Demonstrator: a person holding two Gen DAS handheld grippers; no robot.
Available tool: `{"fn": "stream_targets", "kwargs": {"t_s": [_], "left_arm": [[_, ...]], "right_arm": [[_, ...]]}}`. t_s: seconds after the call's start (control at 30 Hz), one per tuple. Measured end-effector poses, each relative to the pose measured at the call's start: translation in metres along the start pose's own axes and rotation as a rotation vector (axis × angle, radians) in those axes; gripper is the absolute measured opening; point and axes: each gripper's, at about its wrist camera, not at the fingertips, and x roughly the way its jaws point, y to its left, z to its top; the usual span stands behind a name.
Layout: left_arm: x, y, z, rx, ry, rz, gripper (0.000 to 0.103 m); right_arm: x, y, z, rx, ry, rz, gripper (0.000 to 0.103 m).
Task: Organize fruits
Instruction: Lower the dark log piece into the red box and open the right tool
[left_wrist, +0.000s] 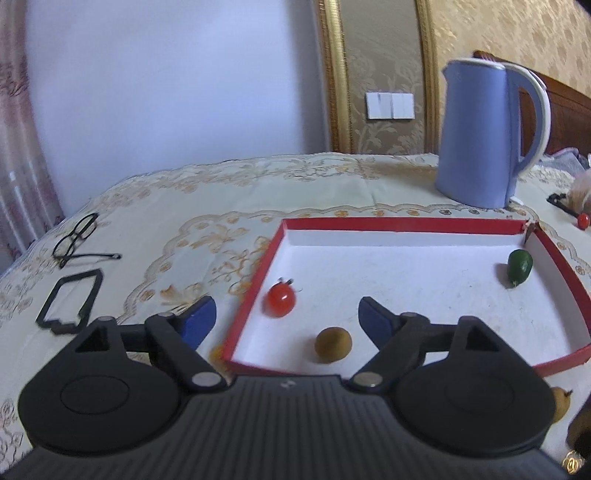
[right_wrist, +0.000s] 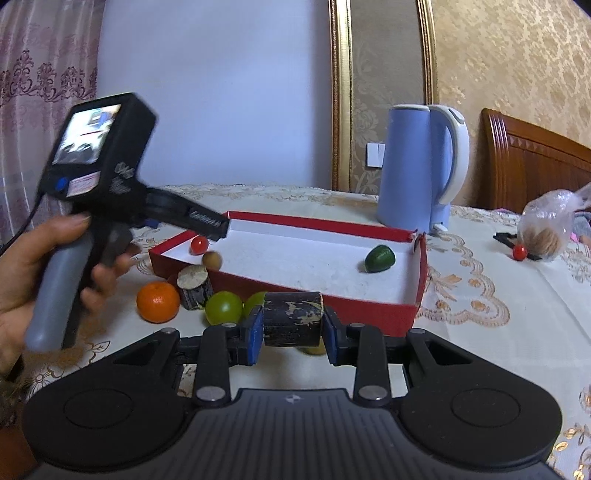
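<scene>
A red box lid with a white inside (left_wrist: 406, 258) (right_wrist: 369, 306) lies on the table. In it are a cherry tomato (left_wrist: 279, 300) (right_wrist: 199, 244), a brown longan (left_wrist: 332, 345) (right_wrist: 212, 259) and a green fruit (left_wrist: 519, 267) (right_wrist: 379, 259). My left gripper (left_wrist: 286, 314) is open and empty over the lid's near left corner, above the tomato and longan. My right gripper (right_wrist: 293, 328) is shut on a dark wooden log piece (right_wrist: 291, 323) held in front of the lid. An orange (right_wrist: 158, 301), two green fruits (right_wrist: 224, 307) and a second log piece (right_wrist: 194, 282) sit beside the lid.
A blue kettle (left_wrist: 480, 133) (right_wrist: 417, 166) stands behind the lid. Glasses (left_wrist: 75, 236) and a black frame (left_wrist: 70, 299) lie at the left. A plastic bag (right_wrist: 550, 229) and another cherry tomato (right_wrist: 519, 252) (left_wrist: 583, 220) lie at the right. A yellowish fruit (left_wrist: 561, 404) lies near the lid's front right.
</scene>
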Motion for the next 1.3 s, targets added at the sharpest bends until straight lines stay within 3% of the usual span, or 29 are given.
{"fn": "stream_targets", "kwargs": {"t_s": [0.33,0.6,0.8,1.07,1.3], "left_arm": [[-0.018,0.023,-0.015,-0.046,-0.002,-0.003,0.089],[-0.032,0.062,-0.029,-0.119,-0.013,0.02,0.092],[-0.035,0.085,-0.042,-0.169,0.012,-0.031,0.092],[-0.049,0.073,-0.06,-0.07,-0.014,-0.137,0.092],[-0.059,0.053,-0.071,0.022,-0.048,-0.181,0.092]], "right_arm": [[0.021,-0.008,0.032,-0.025,-0.017,-0.034,0.032],[0.048,-0.012,0.042,-0.015,0.004,-0.052,0.032],[0.072,-0.02,0.051,0.01,0.032,-0.059,0.032],[0.119,-0.035,0.064,0.048,0.097,-0.107,0.032],[0.146,-0.037,0.069,0.038,0.135,-0.133,0.032]]}}
